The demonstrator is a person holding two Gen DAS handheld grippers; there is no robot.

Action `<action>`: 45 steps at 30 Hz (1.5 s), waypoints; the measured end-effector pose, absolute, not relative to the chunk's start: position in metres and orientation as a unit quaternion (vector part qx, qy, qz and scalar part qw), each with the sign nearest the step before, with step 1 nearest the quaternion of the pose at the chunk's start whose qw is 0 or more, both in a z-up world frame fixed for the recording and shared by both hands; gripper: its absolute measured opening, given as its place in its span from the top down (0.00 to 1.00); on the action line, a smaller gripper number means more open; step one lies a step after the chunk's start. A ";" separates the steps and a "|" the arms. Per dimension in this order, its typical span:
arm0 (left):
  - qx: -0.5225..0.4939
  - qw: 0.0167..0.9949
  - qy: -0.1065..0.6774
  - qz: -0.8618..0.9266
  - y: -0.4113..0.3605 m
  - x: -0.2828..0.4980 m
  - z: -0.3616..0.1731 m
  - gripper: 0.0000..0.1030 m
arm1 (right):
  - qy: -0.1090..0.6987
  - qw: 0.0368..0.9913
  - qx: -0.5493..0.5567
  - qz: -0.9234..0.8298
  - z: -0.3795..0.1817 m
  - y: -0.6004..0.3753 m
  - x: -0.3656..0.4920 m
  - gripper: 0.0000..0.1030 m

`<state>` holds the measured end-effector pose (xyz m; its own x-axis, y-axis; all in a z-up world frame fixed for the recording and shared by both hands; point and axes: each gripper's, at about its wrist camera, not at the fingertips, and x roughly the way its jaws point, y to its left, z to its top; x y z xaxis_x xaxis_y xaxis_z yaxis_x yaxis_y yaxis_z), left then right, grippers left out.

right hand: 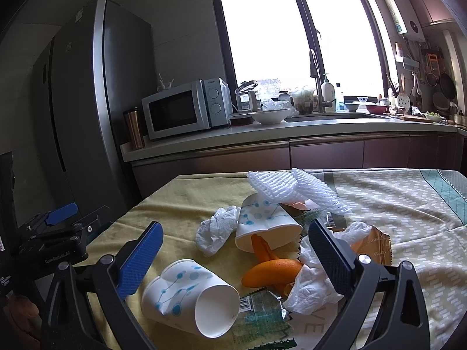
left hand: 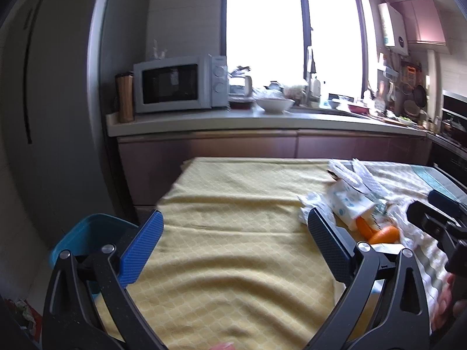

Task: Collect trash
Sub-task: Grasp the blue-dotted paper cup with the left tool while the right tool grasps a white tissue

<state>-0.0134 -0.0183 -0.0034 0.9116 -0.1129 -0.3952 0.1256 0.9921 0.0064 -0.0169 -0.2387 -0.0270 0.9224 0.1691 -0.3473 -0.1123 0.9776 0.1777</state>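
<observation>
kitchen table [right hand: 408,204] holding litter | right gripper [right hand: 233,250] hovering spread over nearest paper cup [right hand: 189,294] | left gripper [left hand: 235,242] waiting spread, empty, beside blue bin [left hand: 87,233] | next: closing on cup

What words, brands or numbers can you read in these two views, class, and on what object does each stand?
"GeoRobot.AI": black body of the left gripper, right wrist view; last letters unsure.
"VE": large pale letters on the green wrapper, rest cut off.
Barcode digits, microwave brand, orange packet print, water heater label: too small or blurred.
</observation>
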 end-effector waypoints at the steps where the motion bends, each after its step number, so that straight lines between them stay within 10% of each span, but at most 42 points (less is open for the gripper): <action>1: 0.017 0.975 0.209 -0.077 -0.020 -0.013 -0.006 0.05 | 0.188 0.976 0.080 0.070 -0.029 -0.242 -0.016 0.06; 13: 0.025 0.911 0.303 -0.280 -0.066 -0.015 -0.050 0.11 | 0.246 0.962 0.106 0.061 -0.053 -0.272 -0.013 0.24; 22: -0.014 0.859 0.358 -0.365 -0.090 -0.003 -0.071 0.50 | 0.282 0.952 0.120 0.015 -0.067 -0.302 -0.002 0.29; 30: -0.039 0.854 0.356 -0.376 -0.083 0.005 -0.066 0.93 | 0.311 0.939 0.145 0.022 -0.080 -0.311 0.009 0.71; 35: -0.044 0.867 0.335 -0.366 -0.073 0.003 -0.054 0.94 | 0.303 0.941 0.148 0.030 -0.074 -0.311 0.007 0.92; 45: -0.040 0.896 0.293 -0.331 -0.032 -0.002 -0.021 0.94 | 0.245 0.958 0.135 0.063 -0.030 -0.297 -0.006 0.95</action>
